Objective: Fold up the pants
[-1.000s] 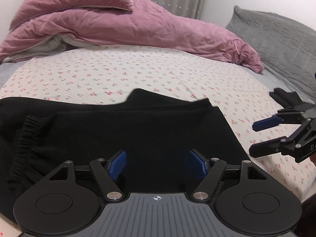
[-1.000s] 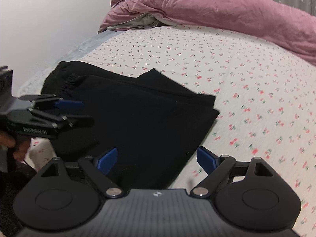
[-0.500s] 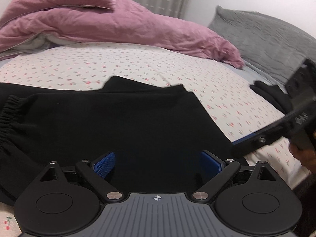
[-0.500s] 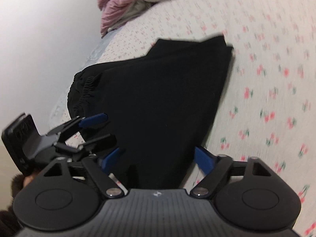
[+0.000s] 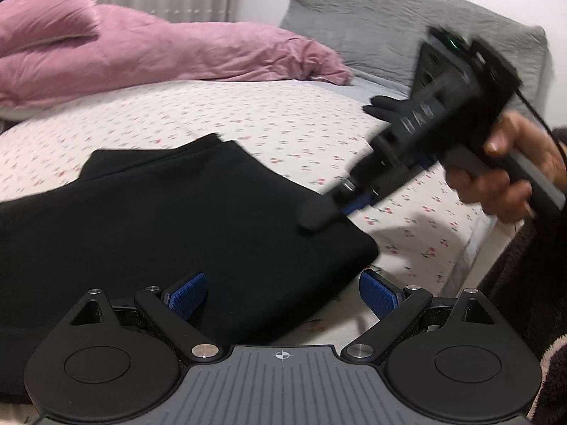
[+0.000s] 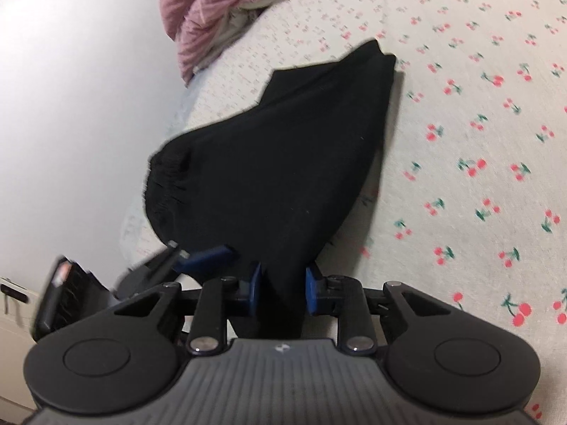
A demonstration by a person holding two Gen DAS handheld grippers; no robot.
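Jaws of the right gripper (image 6: 281, 285) are closing on the black pants' (image 6: 283, 163) near corner by the bed's (image 6: 478, 141) edge, likely to lift a fold; left gripper (image 5: 281, 292) gapes wide, holding nothing.

Black pants (image 6: 283, 163), folded, flat on cherry-print bedsheet (image 6: 478, 141)

bare sheet (image 6: 478, 113) right, pink duvet (image 5: 184, 53) seemingly behind
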